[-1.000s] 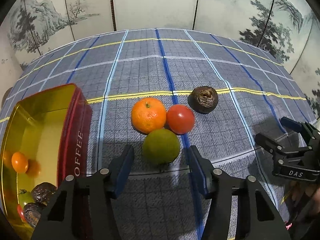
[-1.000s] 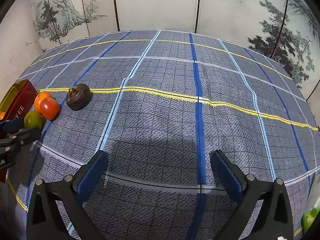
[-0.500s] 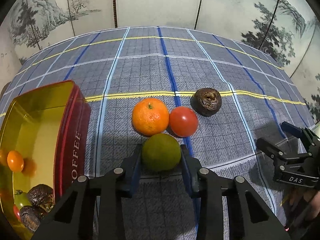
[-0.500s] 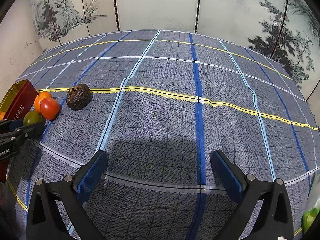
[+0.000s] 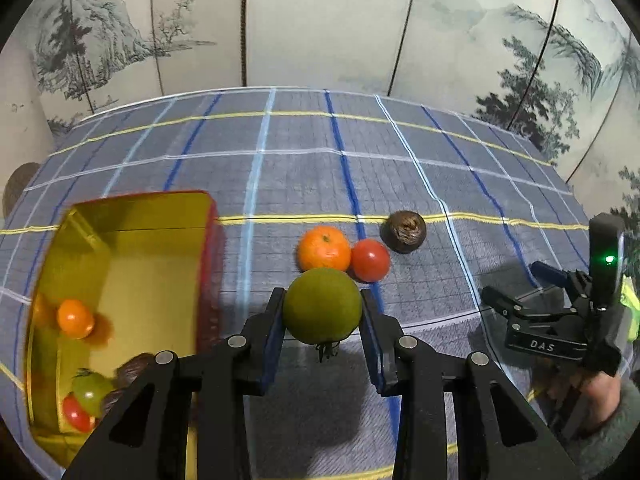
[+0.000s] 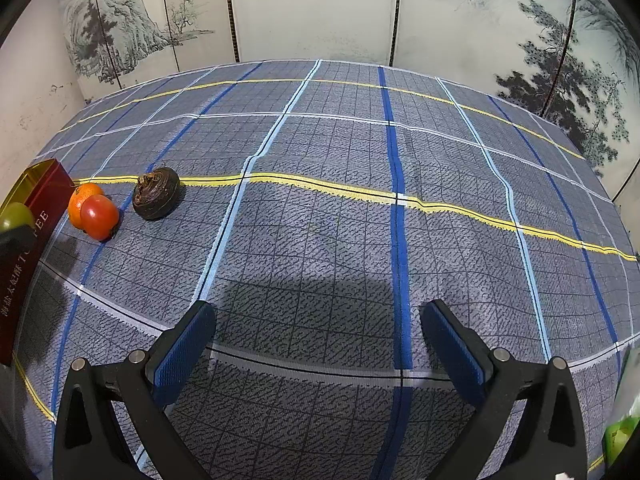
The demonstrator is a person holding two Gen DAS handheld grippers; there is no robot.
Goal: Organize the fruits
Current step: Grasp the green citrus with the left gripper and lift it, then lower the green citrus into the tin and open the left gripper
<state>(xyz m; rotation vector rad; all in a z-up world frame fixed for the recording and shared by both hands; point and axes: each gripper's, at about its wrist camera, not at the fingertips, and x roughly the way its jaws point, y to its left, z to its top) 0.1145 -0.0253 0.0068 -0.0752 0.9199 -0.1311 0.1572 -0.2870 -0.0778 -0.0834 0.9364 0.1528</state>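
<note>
My left gripper (image 5: 322, 312) is shut on a green tomato (image 5: 322, 305) and holds it lifted above the cloth. An orange (image 5: 323, 249), a red tomato (image 5: 370, 260) and a dark brown fruit (image 5: 403, 231) lie on the cloth beyond it. The red tin (image 5: 132, 248) with a gold inside stands to the left, with several small fruits in it. My right gripper (image 6: 318, 336) is open and empty over bare cloth; it also shows in the left wrist view (image 5: 520, 284). The right wrist view shows the orange (image 6: 82, 196), red tomato (image 6: 99, 216) and brown fruit (image 6: 156, 194) far left.
A blue-grey checked cloth (image 6: 360, 220) covers the table. A painted folding screen (image 6: 312, 12) stands behind it. The tin's red side (image 6: 24, 264) is at the left edge of the right wrist view. Something green (image 6: 620, 432) sits at the right edge.
My left gripper closed on the green tomato and lifted it off the cloth, swinging a little left toward the tin. The right gripper has not moved.
</note>
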